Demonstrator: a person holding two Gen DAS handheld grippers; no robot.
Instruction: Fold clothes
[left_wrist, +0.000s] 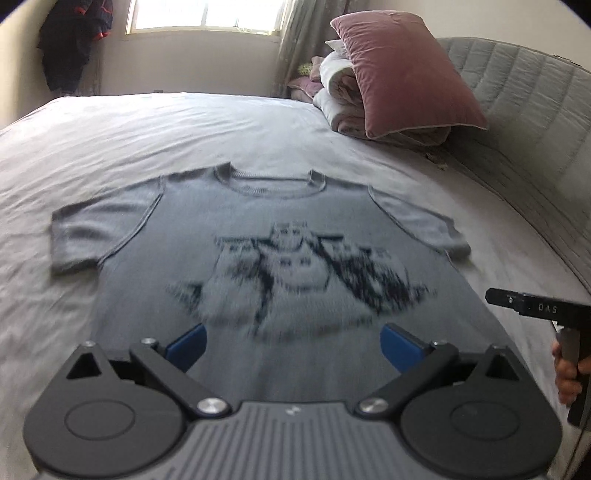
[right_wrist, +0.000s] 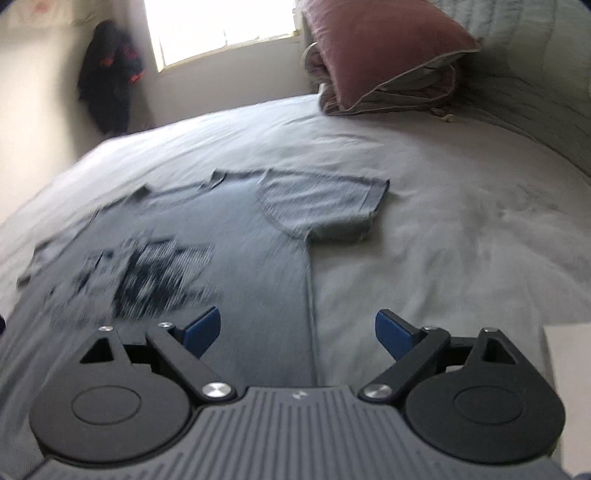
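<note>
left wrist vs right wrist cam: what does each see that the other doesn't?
Left wrist only: the whole t-shirt front with collar and both sleeves, the left gripper open above its hem, the right tool with the hand holding it, and the white bedding roll.

Right wrist only: the right gripper open over the shirt's side edge, and a white object at the frame's right edge.

Both: shirt, bed sheet, pink pillow, window, hanging dark clothes.
</note>
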